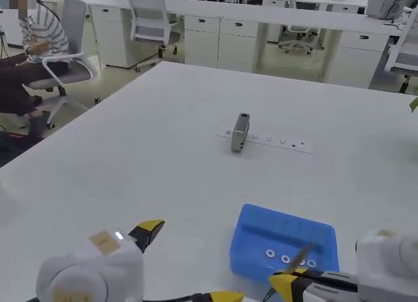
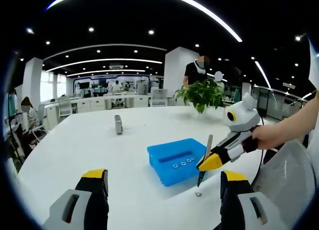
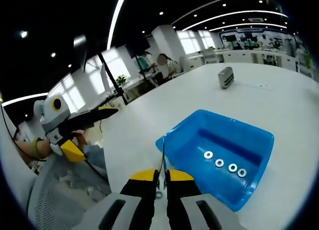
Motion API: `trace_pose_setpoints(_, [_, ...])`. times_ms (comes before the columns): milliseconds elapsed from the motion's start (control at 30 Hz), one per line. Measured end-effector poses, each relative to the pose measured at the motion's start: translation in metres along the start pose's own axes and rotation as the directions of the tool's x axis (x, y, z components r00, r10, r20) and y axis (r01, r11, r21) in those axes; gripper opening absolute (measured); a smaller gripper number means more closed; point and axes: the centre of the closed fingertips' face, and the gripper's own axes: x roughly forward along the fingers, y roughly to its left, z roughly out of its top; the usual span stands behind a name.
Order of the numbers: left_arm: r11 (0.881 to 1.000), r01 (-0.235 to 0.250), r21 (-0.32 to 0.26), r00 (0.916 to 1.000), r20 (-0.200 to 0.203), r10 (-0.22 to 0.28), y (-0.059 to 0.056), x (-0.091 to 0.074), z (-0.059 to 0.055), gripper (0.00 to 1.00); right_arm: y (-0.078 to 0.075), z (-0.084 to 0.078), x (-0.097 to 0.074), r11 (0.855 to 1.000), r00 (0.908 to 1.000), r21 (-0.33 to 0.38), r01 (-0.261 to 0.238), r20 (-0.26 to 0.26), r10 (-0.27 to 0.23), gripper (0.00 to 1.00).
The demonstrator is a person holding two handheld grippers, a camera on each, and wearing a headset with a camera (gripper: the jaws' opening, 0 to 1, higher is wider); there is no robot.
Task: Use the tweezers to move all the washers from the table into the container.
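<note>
Yellow-tipped right claw [image 3: 162,174] is pressed together on the tweezers [image 3: 163,158], whose tips point down close to a loose washer [image 2: 198,193] on the white counter [image 1: 163,151], just beside the blue container [image 3: 192,138]. Four washers [image 3: 220,163] lie in a row inside it. The left claw [image 2: 164,174] is spread, holding nothing. Farther off on the counter stands a grey box [image 1: 240,132].

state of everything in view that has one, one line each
left claw, open, holding nothing
right claw, shut on the tweezers
tweezers, gripped, tip pointing down near the loose washer
loose washer, on the table beside the container
container, open-topped, holding four washers
</note>
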Motion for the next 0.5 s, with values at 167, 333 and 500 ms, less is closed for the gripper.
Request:
trace_pose_setpoints(167, [1.000, 0.001, 0.001, 1.0000, -0.001, -0.001, 0.000, 0.000, 0.000, 0.95, 0.004, -0.005, 0.005, 1.000, 0.9997, -0.022, -0.008, -0.024, 0.008, 0.04])
trace_pose_setpoints(333, [1.000, 0.000, 0.001, 1.0000, -0.001, 0.000, 0.000, 0.001, 0.000, 0.95, 0.010, -0.009, 0.009, 0.999, 0.9987, -0.045, -0.020, -0.047, 0.017, 0.04])
trace_pose_setpoints(500, [1.000, 0.003, 0.002, 1.0000, -0.002, -0.003, -0.001, 0.001, 0.000, 0.95, 0.014, -0.014, 0.011, 0.996, 0.9964, -0.091, -0.027, -0.082, 0.019, 0.04])
